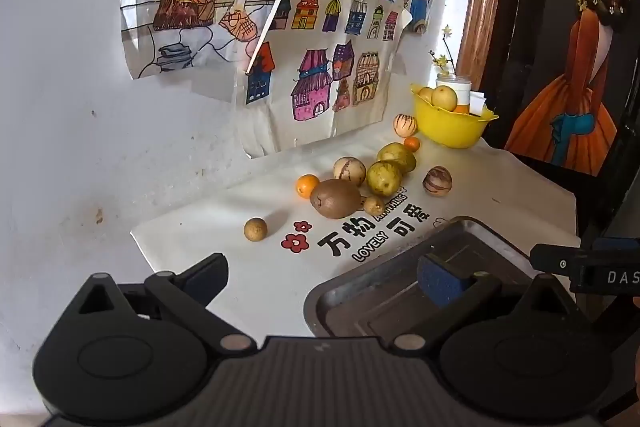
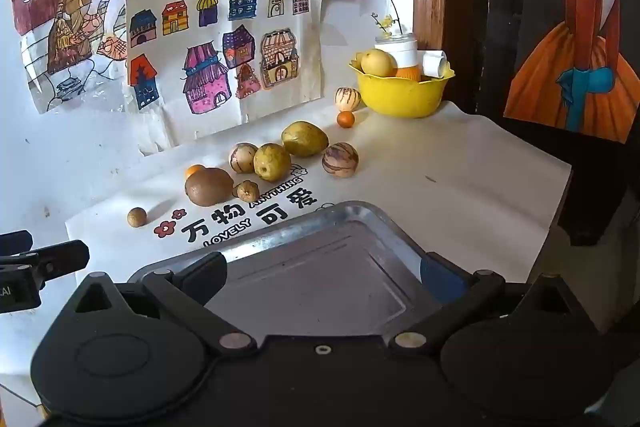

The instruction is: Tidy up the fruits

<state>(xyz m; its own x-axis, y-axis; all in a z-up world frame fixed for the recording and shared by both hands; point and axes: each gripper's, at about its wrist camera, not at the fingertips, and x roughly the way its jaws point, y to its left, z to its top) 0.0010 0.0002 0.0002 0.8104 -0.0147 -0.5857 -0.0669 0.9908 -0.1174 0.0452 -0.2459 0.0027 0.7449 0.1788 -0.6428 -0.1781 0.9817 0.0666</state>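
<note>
Ahead, kiwi (image 1: 335,198) well beyond the spread, empty left claw (image 1: 322,281).

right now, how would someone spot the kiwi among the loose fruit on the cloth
Start at the metal tray and look just beyond the black lettering on the white cloth. The kiwi lies there: the only fuzzy brown oval, bigger than the small tan fruit beside it.

A brown kiwi (image 2: 209,187) lies mid-frame on the white cloth, an orange (image 2: 195,170) touching it behind; two yellow-green fruits (image 2: 272,161) and striped round ones (image 2: 340,159) sit right of it, a small brown longan (image 2: 137,217) apart at lower left, and pears fill the yellow bowl (image 2: 400,97) at upper right
</note>
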